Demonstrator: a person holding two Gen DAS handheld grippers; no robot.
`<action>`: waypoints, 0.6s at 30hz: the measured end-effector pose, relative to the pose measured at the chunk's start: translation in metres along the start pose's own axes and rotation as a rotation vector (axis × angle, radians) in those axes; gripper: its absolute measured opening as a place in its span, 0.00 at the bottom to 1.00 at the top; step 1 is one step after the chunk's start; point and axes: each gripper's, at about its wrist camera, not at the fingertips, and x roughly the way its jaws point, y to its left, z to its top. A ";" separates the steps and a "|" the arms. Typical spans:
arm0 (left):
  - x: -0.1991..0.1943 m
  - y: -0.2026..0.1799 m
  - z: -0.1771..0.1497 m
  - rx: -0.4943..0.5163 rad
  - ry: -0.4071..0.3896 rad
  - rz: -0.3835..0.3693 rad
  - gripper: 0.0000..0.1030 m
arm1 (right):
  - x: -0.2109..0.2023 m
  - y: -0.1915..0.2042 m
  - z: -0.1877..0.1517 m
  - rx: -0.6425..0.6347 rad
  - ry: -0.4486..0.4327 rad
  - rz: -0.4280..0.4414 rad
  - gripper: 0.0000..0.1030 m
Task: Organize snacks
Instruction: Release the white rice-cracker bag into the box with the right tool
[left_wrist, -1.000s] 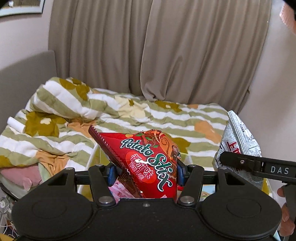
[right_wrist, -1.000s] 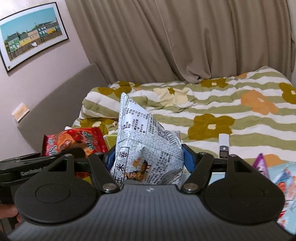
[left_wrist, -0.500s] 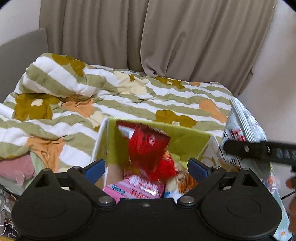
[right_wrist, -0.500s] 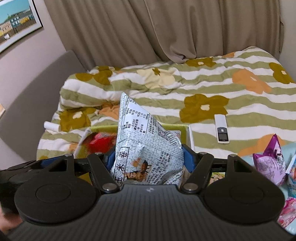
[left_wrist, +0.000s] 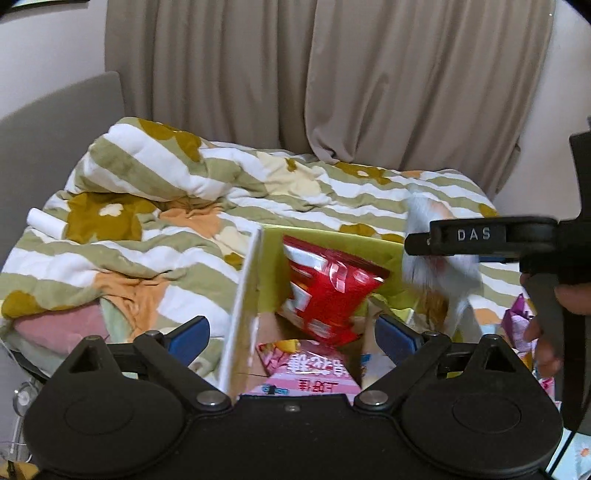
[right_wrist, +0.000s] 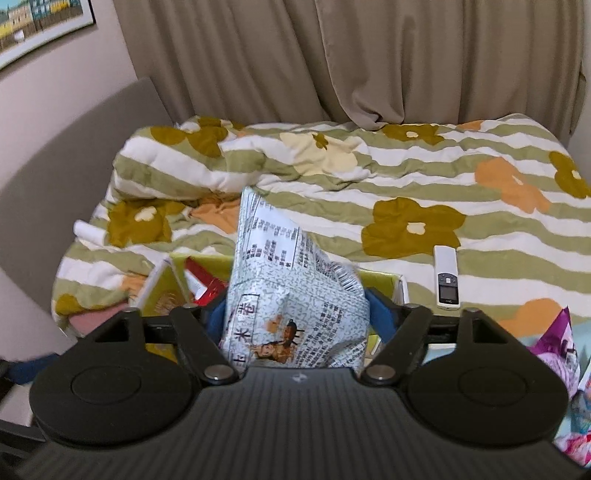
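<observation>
A box (left_wrist: 240, 314) with white walls and a yellow-green inside stands on the bed. The red snack bag (left_wrist: 325, 291) lies tilted inside it, above a pink bag (left_wrist: 306, 373). My left gripper (left_wrist: 291, 328) hangs open over the box, its blue pads wide apart and touching nothing. My right gripper (right_wrist: 295, 317) is over the box's right part (right_wrist: 384, 277). Its jaws are opening, and the white newsprint-pattern bag (right_wrist: 291, 295) stands loose between them. In the left wrist view that bag (left_wrist: 439, 266) is a blur behind one right finger (left_wrist: 480, 240).
A striped floral quilt (left_wrist: 147, 206) covers the bed behind the box. A white remote (right_wrist: 447, 277) lies to the right, and purple and pink snack bags (right_wrist: 554, 343) sit at the right edge. A person's hand (left_wrist: 569, 295) grips the right handle.
The left gripper opened and the red bag dropped into the box. Both grippers came lower and closer to the box. The right jaws widened around the white bag.
</observation>
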 end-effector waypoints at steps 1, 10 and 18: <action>0.000 0.001 -0.001 -0.002 0.002 0.004 0.95 | 0.001 -0.001 -0.002 0.007 -0.002 0.003 1.00; 0.002 0.001 -0.004 -0.005 0.009 0.009 0.95 | -0.022 -0.014 -0.017 0.067 -0.032 0.079 1.00; -0.009 -0.007 0.005 0.031 -0.025 0.000 0.95 | -0.048 -0.019 -0.016 0.069 -0.061 0.059 1.00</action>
